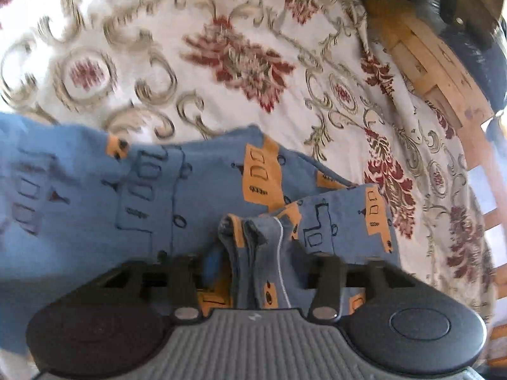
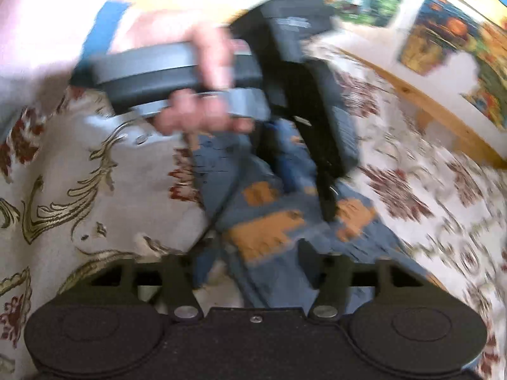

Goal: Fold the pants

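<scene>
The pants (image 1: 196, 186) lie on the bedspread (image 1: 221, 47), one bunched end clenched in the left tool (image 1: 258, 266). The right tool (image 2: 258, 269) has cloth between its fingers; grip unclear through blur.

The pants (image 1: 196, 190) are blue, soft knit, printed with orange blocks and thin dark outlines of little rectangles and circles. They lie across a bed, partly spread flat on one side and bunched into a raised, crumpled fold at the other, where a seam with pale stitching stands up in a ridge. From the right wrist view the fabric (image 2: 269, 221) is blurred, rumpled, with folds crossing one another.
</scene>
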Demonstrator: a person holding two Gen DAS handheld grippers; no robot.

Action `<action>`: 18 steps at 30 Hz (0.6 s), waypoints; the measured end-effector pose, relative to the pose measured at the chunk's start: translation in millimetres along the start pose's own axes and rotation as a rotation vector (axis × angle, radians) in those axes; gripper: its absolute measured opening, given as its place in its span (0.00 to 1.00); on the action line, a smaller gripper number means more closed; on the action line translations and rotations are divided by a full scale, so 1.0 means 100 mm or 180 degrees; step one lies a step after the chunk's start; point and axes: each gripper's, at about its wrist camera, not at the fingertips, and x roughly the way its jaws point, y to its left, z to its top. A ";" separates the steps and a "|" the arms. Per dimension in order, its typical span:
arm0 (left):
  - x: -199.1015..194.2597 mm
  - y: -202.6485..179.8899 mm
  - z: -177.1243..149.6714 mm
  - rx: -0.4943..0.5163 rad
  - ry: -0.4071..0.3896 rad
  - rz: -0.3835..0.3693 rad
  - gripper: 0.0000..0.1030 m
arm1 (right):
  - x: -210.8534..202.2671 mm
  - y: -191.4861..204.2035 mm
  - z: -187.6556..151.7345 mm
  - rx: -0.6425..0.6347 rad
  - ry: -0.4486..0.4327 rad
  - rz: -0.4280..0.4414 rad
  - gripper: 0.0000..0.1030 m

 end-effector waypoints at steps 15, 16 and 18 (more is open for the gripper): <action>-0.02 -0.37 -0.79 0.0253 -0.1138 0.1841 0.95 | 0.37 -1.22 -0.53 0.0129 0.0484 -0.1922 0.99; -0.01 -0.37 -0.78 0.0304 -0.1115 0.1933 0.95 | 0.40 -1.26 -0.59 0.0142 0.0545 -0.1937 0.99; -0.08 -0.34 -0.75 0.0216 -0.1080 0.1971 0.95 | 0.30 -1.29 -0.62 0.0317 0.0474 -0.1940 0.99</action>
